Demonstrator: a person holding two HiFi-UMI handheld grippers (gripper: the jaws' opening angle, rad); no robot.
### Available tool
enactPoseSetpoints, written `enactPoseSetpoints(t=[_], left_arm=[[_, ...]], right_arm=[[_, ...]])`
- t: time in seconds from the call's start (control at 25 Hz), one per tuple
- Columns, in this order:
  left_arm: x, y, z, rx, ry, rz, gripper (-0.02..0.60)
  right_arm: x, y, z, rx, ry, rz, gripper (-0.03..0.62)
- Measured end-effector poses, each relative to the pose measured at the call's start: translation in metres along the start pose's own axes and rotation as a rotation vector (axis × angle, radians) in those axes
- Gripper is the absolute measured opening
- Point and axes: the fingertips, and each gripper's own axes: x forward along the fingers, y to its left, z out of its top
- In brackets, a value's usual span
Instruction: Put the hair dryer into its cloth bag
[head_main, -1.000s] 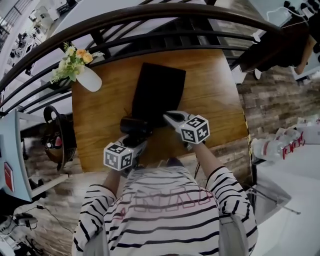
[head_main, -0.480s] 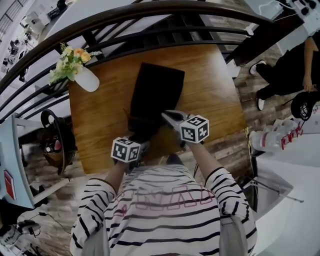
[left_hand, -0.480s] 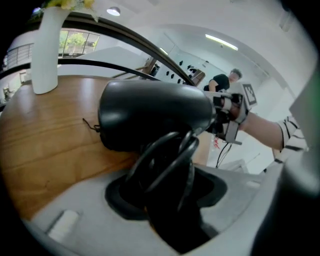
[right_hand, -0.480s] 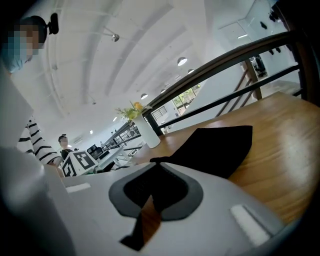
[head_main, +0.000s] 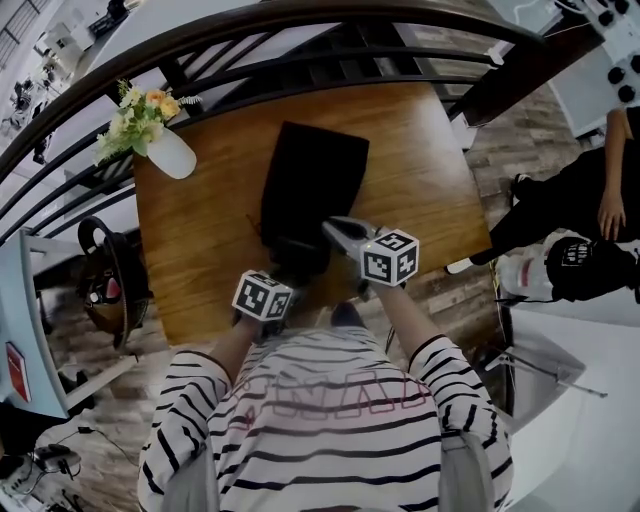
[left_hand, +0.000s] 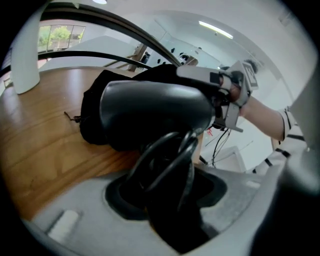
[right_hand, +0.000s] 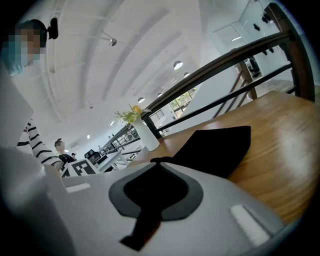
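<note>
- Far left on the bench (head_main: 420, 170), the white vase (head_main: 172, 155) of flowers stands well apart from my work.
- My left gripper (head_main: 282, 283) has its jaws clamped on the hair dryer (left_hand: 152, 107), at the handle end as far as I can tell. The looped cord (left_hand: 167, 160) is caught in the same grip, and that bulk keeps the jaws partly spread.
- Over the last second I have tipped this gripper downward and pushed it forward. The dryer was lying bare on the wood, short of the opening. Now its nose sits at the lip of the cloth bag (head_main: 315, 180).
- The bag lies flat in the middle of the bench, mouth toward me.
- My right gripper (head_main: 338, 230) has its jaws together on a pinch of the bag's upper edge and holds the mouth lifted. It has hardly shifted.
- I judge the insertion only begun: most of the dryer is outside, so the lip must stay raised.
</note>
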Motion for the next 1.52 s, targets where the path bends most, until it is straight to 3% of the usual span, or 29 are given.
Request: enactPoseSetpoints(t=[0.24,0.64,1.08,1.28,1.52], left_arm=[[0.006,-0.012,-0.008,0.021,0.041,-0.017,0.212],[0.007,0.011,0.011,-0.042,0.007,0.009,0.21],[0.003,0.03,0.03,-0.117,-0.046,0.01,0.209],[0.013,0.029,0.04,-0.087,-0.031,0.014,0.209],[0.026,0.024,0.052,-0.066,-0.027,-0.001,0.209]], right_arm=[[-0.007,0.004,0.002,-0.022,0.011,0.011,0.012],[-0.012,0.018,-0.016,-0.198,0.098,0.028,0.012],[-0.014,0.035,-0.026,-0.225,0.116,0.057,0.012],[-0.008,0.043,-0.022,-0.331,0.141,0.073,0.014],[-0.008,0.053,-0.029,-0.364,0.166,0.135,0.014]])
